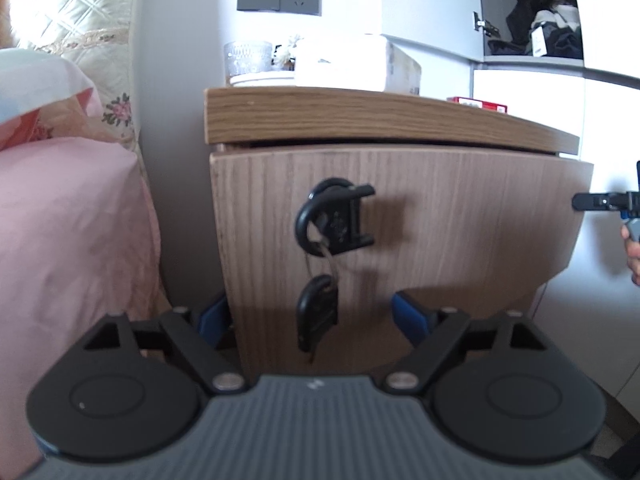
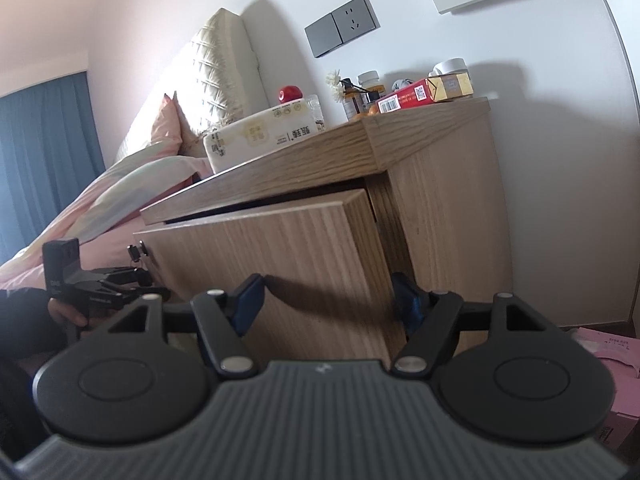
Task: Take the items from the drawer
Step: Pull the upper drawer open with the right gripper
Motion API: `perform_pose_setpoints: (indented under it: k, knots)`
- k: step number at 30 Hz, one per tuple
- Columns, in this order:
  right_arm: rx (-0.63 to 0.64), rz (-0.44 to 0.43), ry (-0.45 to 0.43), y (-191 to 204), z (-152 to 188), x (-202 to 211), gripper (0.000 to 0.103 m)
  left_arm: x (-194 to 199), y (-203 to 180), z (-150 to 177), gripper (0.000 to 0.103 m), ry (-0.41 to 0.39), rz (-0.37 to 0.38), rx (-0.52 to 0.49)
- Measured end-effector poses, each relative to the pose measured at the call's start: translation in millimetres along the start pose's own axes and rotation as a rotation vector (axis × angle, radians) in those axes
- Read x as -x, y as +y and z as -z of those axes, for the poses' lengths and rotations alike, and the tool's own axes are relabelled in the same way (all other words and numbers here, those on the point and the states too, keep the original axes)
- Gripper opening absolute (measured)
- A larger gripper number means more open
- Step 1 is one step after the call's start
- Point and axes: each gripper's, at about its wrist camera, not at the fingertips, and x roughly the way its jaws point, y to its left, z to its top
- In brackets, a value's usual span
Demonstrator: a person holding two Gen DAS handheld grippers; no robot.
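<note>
The drawer [image 1: 400, 220] fills centre view, open a crack. Its handle [image 1: 336, 220] sits at twelve o'clock from the left gripper [image 1: 316, 320], jaws spread, empty. Close squarely there, pull straight. The right gripper [image 2: 328, 300] is spread too.

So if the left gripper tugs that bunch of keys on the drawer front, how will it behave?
The keys hang loose from a ring, so they would probably swing. The black handle above looks rigid, likely a firmer hold.

We see a matt light-brown wood-grain drawer front [image 1: 440, 216], its glossy black plastic key handle [image 1: 336, 220], and a soft pink cloth bedsheet [image 1: 72, 232].
</note>
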Motion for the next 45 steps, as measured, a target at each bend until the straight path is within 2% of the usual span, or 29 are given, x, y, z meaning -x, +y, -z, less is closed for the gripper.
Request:
perform_pose_setpoints:
  k: [16,19,22,31,45]
  knots:
    - [0.025,-0.032,0.041,5,-2,6,0.074,8,-7,2,0.087,0.017,-0.01,-0.012]
    - [0.043,-0.051,0.052,9,-1,11,0.074,15,-10,3,0.091,0.017,0.0,0.02]
    - [0.062,-0.068,0.064,14,1,17,0.074,21,-15,7,0.092,0.015,-0.002,0.01]
    - [0.074,-0.107,0.078,26,8,34,0.073,43,-27,17,0.09,0.032,-0.022,-0.03]
    - [0.091,-0.163,0.108,45,20,67,0.073,79,-43,25,0.088,0.073,-0.023,-0.035]
